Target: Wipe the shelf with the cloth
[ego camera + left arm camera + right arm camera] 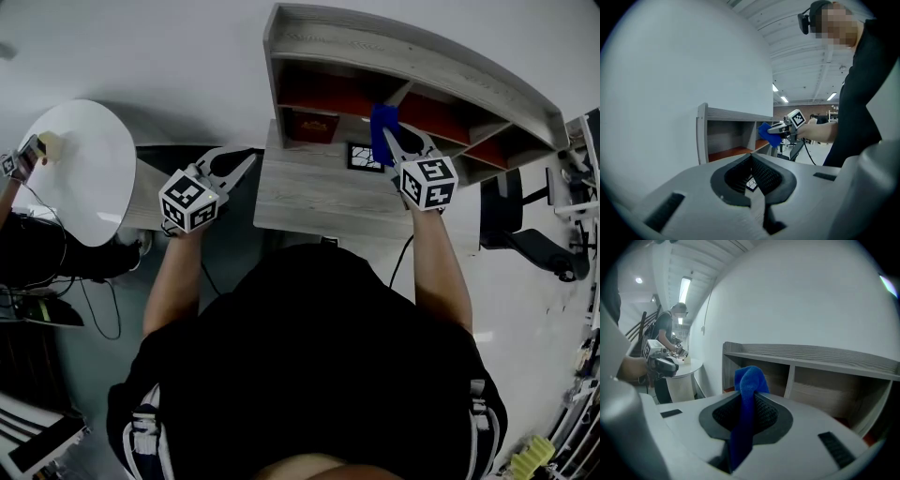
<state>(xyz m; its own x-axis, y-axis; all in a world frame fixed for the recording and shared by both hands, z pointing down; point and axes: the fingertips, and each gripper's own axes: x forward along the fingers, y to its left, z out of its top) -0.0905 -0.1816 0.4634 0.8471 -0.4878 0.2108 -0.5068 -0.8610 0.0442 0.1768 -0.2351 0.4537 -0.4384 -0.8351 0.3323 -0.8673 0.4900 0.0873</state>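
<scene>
Shelf [403,58] front, cloth [749,378] between right tongs [749,401], seemingly just short.

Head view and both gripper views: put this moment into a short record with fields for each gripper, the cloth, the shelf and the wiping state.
Left gripper: jaws together, nothing between them, held left of the desk
Right gripper: jaws shut on the cloth
Cloth: blue, bunched, sticks out past the jaw tips
Shelf: grey wood, open compartments, stands on the desk
Wiping state: cloth held at the shelf's front near a divider; contact cannot be told
</scene>
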